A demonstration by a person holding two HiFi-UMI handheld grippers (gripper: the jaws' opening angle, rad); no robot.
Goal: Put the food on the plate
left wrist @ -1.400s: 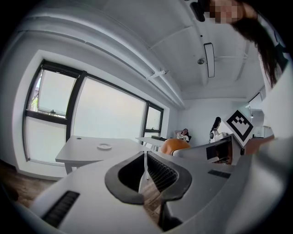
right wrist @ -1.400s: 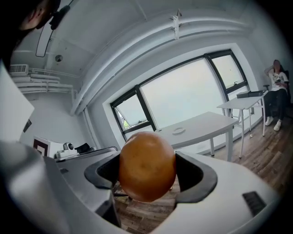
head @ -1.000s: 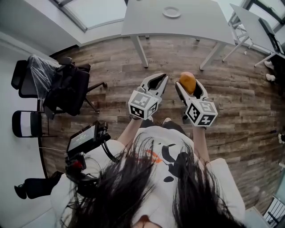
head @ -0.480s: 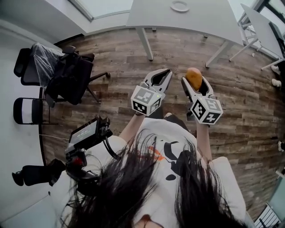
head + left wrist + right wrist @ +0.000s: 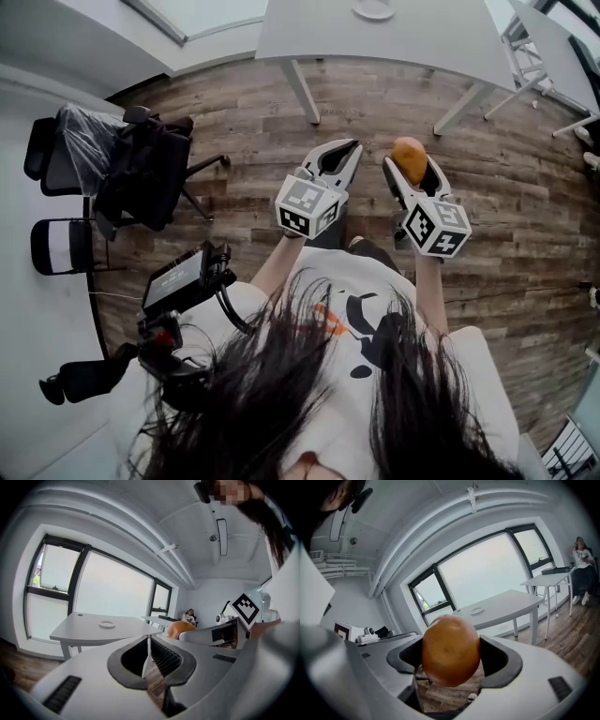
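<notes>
The right hand-held gripper (image 5: 410,167) is clamped on the round brown food (image 5: 409,156), at 3 o'clock of the left hand-held gripper (image 5: 343,155), whose jaws meet on nothing, while the plate (image 5: 373,9) sits on the worktop (image 5: 422,42) at 12 o'clock, well apart.

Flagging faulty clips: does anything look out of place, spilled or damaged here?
Nothing stands out. The right gripper holds the food squarely, the left gripper is shut and empty, the plate sits on the white table.
</notes>
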